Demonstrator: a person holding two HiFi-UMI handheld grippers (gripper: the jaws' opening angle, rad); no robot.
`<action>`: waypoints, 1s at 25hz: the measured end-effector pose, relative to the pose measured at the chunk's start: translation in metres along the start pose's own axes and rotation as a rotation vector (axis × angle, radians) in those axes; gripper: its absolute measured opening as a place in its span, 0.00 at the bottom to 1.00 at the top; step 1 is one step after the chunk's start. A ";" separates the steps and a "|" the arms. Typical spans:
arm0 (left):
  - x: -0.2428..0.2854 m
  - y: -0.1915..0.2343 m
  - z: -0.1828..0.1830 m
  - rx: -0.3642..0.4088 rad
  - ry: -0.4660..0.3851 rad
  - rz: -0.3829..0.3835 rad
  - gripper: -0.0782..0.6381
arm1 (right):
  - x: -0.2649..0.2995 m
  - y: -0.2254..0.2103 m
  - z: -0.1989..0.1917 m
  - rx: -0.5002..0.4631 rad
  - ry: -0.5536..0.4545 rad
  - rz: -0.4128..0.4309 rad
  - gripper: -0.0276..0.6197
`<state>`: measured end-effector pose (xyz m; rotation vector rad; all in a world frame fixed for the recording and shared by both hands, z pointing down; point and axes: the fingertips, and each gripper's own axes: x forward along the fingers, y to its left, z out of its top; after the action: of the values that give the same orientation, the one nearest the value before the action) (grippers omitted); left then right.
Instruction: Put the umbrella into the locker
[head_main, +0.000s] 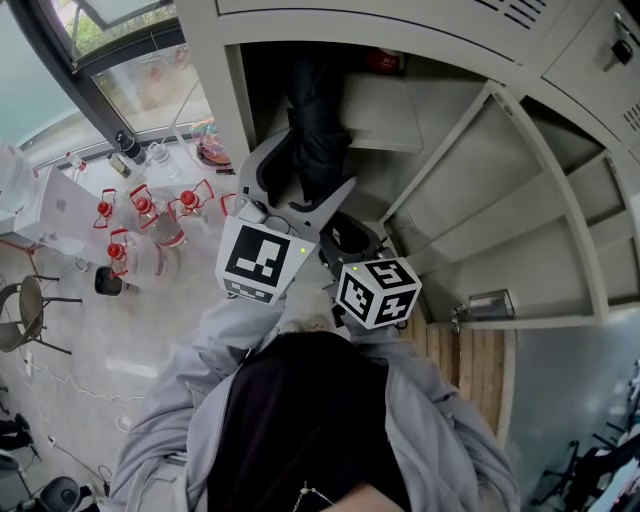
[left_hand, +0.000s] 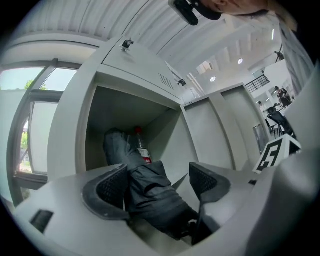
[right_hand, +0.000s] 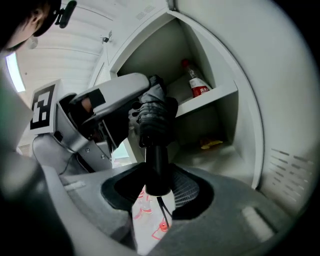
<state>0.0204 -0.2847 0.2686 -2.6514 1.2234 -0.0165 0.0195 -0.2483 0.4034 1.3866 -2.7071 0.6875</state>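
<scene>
Grey steel locker (head_main: 520, 150) bank, one door swung open, window and red-capped floor bottles (head_main: 150, 215) off to the left.

Status:
- umbrella (head_main: 318, 140): black, folded, far end already inside the open compartment, handle end outside the opening. Tip just beside the red-capped bottle (left_hand: 141, 145) on the inner shelf (right_hand: 210, 97); contact not readable.
- left gripper (left_hand: 157, 185): jaws at full spread, straddling the umbrella's fabric body. Fabric lying against one pad, other pad clear. No clamp.
- right gripper (right_hand: 157, 187): jaws partly closed and clamped on the black handle, wrist cord dangling below.

Judged mid-insertion, not yet stowed.

Risks from here:
- Only one real grip now, at the very end of a long load. Easy for the body to sag or swing about the handle, since the left side gives no support.
- Pushing deeper likely to shove the tip into the bottle and tip it off the shelf.
- Pulling the left jaws back carelessly could snag the loose fabric folds and drag the umbrella out again.
- Letting go of the handle with the umbrella merely leaning on the shelf edge: probable slide back out of the opening.
- Dangling cord may catch on the jaws at release.
</scene>
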 end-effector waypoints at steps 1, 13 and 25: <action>-0.001 0.000 -0.002 -0.002 0.004 -0.003 0.61 | -0.001 0.001 0.003 -0.008 -0.010 -0.005 0.27; -0.010 0.004 -0.003 -0.011 -0.006 -0.009 0.61 | -0.027 0.022 0.047 -0.141 -0.211 -0.066 0.26; -0.029 0.004 0.006 -0.043 -0.022 0.012 0.61 | -0.042 0.035 0.074 -0.209 -0.312 -0.068 0.25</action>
<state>-0.0013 -0.2644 0.2641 -2.6738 1.2461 0.0408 0.0312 -0.2274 0.3146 1.6409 -2.8349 0.1872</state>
